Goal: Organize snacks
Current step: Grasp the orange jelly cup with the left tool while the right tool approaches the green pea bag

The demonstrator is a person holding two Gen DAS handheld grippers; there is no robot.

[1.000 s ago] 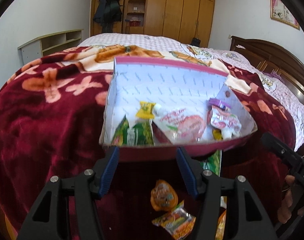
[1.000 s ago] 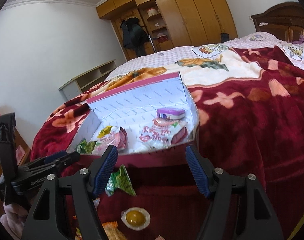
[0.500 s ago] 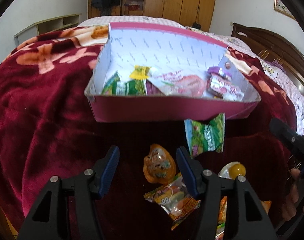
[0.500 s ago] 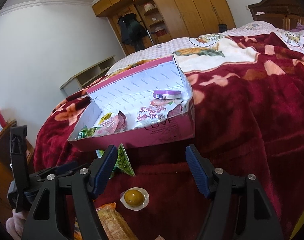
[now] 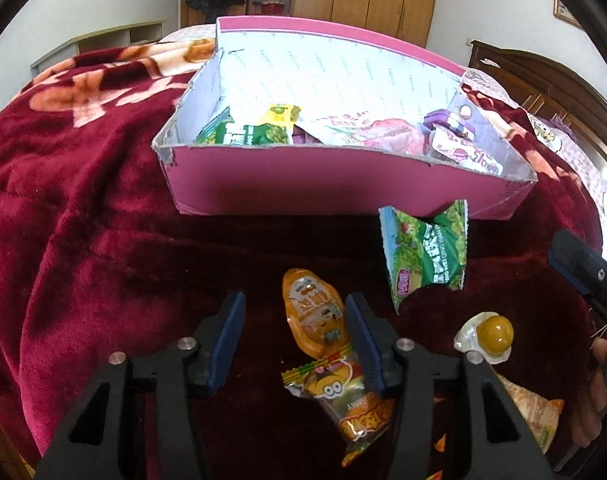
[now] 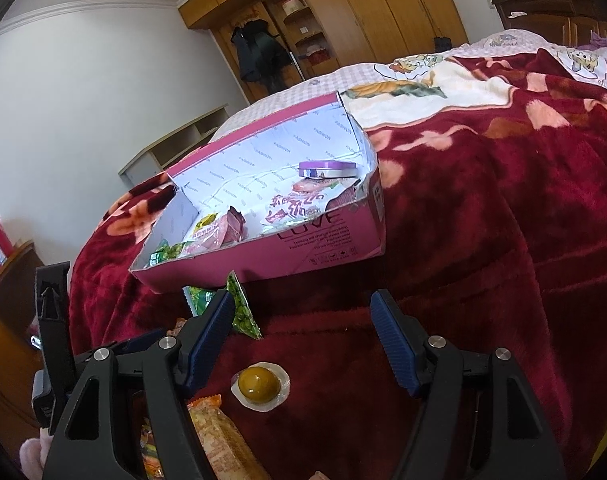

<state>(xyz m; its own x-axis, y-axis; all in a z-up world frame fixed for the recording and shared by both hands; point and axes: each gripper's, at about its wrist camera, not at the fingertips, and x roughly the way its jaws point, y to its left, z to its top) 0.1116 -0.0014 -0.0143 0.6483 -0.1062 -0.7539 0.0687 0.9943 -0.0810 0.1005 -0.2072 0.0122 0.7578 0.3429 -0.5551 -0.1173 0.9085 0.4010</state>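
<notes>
Snacks are seen in two groups on a dark red blanket (image 5: pixel 83 240): some inside a pink box (image 5: pixel 303 184), the rest loose in front of it. The box lies ahead of both grippers, its near wall facing them, and it is seen to hold several packets and a small purple tin (image 6: pixel 327 169).

The left gripper (image 5: pixel 295 336) is held low over the loose snacks, pointing steeply down. Its jaws are closing, and an orange jelly cup (image 5: pixel 315 316) lies between them; the right-hand finger is seen at the cup's edge, while the left-hand finger stands clear of it, so no grip is shown. Just below the cup, nearer the gripper's body, a yellow and orange sweet packet (image 5: pixel 343 400) is partly covered by the right-hand finger. Ahead and to the right of this gripper a green packet (image 5: pixel 423 256) leans against the box's near wall, and to the right a clear cup with a yellow ball (image 5: pixel 487 336) rests on the blanket.

The right gripper (image 6: pixel 299 340) is held with its jaws well apart and nothing between them. The clear cup with the yellow ball (image 6: pixel 259 386) lies on the blanket below the gap, the green packet (image 6: pixel 239 312) is partly hidden behind its left finger, and an orange packet (image 6: pixel 219 440) lies beside its body.
</notes>
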